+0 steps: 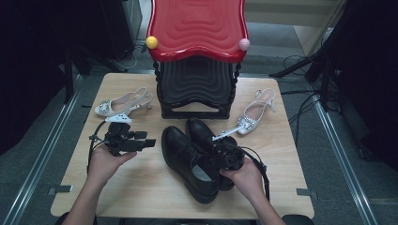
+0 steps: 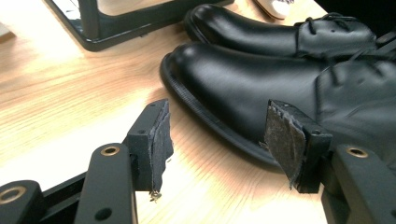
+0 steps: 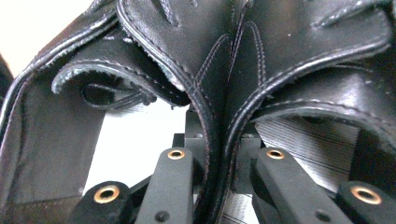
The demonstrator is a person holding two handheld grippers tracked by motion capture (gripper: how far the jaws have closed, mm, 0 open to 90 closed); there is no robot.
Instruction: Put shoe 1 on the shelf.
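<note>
— Two black shoes [image 1: 195,157] lie side by side on the worktop [image 1: 141,187], just in front of the red stool [image 1: 197,28]. What grips them?

— The right hand-held gripper [image 3: 217,154] pinches their two adjoining collars together, as its own view shows. The left hand-held gripper [image 2: 215,135] stands open, empty, beside the shoes' toes.

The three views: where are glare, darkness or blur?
High view: dim, dark at both sides, red stool glossy. Left gripper view: table washed out by glare at the left, black shoes shiny. Right gripper view: bright blown-out patches between the shoe collars.
</note>
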